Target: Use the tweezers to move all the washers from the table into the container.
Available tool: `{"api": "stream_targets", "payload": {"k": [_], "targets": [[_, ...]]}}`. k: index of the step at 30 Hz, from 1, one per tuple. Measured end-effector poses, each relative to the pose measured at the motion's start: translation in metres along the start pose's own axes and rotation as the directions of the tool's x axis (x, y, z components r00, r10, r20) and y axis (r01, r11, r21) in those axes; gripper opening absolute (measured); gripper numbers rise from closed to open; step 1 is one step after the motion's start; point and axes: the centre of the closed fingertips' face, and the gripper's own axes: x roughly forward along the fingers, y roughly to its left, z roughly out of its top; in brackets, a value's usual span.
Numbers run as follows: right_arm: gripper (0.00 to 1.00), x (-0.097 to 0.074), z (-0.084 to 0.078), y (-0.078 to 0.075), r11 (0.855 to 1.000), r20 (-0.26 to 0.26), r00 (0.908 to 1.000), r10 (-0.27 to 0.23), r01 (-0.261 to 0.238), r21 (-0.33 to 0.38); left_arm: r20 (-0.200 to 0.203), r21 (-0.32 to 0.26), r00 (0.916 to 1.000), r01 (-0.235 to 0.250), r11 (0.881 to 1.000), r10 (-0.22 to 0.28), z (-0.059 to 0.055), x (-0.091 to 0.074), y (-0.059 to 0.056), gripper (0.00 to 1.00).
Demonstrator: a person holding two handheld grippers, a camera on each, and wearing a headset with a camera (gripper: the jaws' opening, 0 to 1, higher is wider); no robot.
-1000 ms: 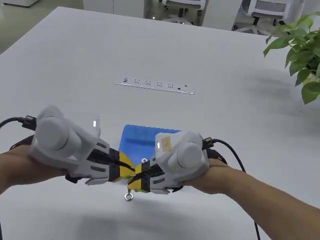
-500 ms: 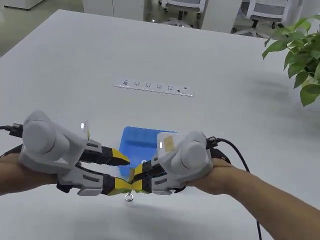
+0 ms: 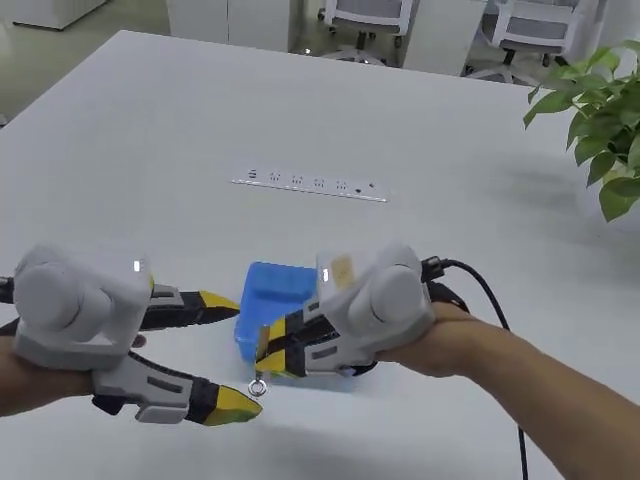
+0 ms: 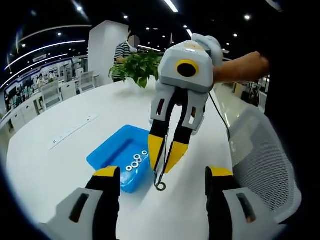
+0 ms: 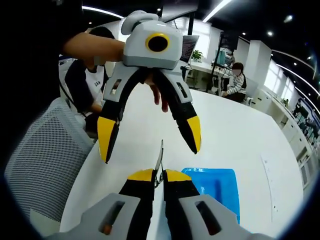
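My right gripper (image 3: 265, 345) is shut on a thin pair of metal tweezers (image 4: 161, 167), which point down at the table. A small metal washer (image 3: 257, 388) sits at the tweezers' tip (image 4: 160, 186); whether it is lifted off the table I cannot tell. Just behind it stands the blue container (image 3: 270, 290), with several washers (image 4: 136, 161) lying inside. My left gripper (image 3: 232, 352) is open, its jaws spread wide to the left of the tweezers and holding nothing. From the right gripper view, the left gripper (image 5: 150, 137) faces me, open, above the tweezers (image 5: 158, 165).
A white power strip (image 3: 308, 183) lies flat farther back on the white table (image 3: 450, 220). A green plant (image 3: 600, 110) stands at the right edge. Office chairs (image 3: 365, 15) line the far side. A grey mesh chair (image 4: 260, 150) is by the near edge.
My left gripper opened and drew back to the left, away from the tweezers. The right gripper stayed shut on the tweezers over the washer.
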Motion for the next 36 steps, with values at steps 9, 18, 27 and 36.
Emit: {"api": "stream_targets", "payload": {"k": [9,18,27,36], "targets": [[0.07,-0.011,0.008,-0.010,1.000,0.005,1.0000,-0.003,0.003,0.001,0.025,-0.037,0.9996,-0.015,0.999,0.016,0.002,-0.004,-0.001,0.88],[0.07,-0.021,0.011,-0.025,1.000,0.004,0.9999,-0.017,0.017,-0.002,0.034,-0.053,0.9986,-0.038,0.998,0.040,0.001,-0.005,0.000,0.99],[0.07,-0.027,0.009,-0.044,0.999,0.000,0.9988,-0.049,0.049,0.002,0.045,-0.058,0.9976,-0.050,0.997,0.052,0.002,-0.006,-0.001,0.99],[0.07,-0.023,-0.003,-0.058,0.998,-0.016,0.9975,-0.069,0.070,0.005,0.056,-0.068,0.9967,-0.054,0.996,0.058,0.004,-0.007,-0.001,0.99]]}}
